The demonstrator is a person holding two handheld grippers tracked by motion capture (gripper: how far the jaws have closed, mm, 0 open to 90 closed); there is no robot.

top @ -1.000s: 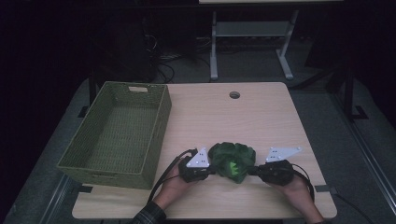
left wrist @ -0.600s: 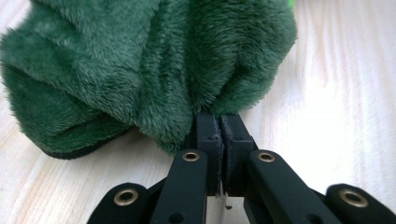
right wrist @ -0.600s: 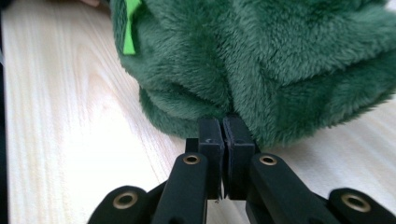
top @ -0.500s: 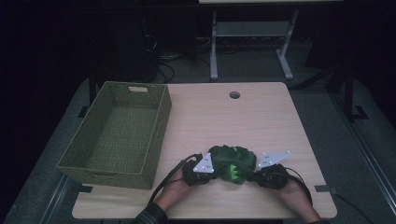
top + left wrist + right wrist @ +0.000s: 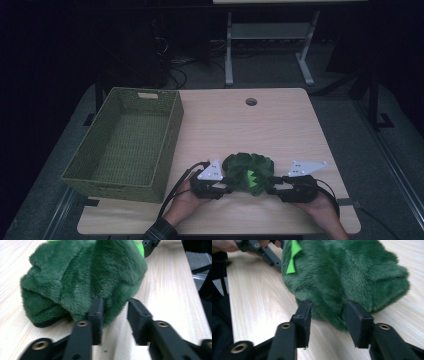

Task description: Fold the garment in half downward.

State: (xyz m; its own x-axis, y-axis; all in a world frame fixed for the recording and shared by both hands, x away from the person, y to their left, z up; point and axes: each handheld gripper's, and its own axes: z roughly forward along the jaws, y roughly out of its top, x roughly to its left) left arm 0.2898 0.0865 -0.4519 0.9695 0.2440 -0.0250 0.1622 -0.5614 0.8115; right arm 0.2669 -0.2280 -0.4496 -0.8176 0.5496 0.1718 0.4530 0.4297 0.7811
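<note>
Flanking the green plush toy (image 5: 249,172) near the worktop's (image 5: 280,125) front edge, my left gripper (image 5: 222,189) and right gripper (image 5: 274,191) jaws just opening, released, bare wood behind, plush underside hidden.

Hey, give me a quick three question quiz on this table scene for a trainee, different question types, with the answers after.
1. True or false: the green plush toy lies inside the wicker basket.
2. Which hand-held gripper is at the toy's left in the high view: A left, B right?
3. What does the toy rest on?

Key: 1 false, it lies on the table beside the basket. 2 A. 3 The wooden table.
</note>
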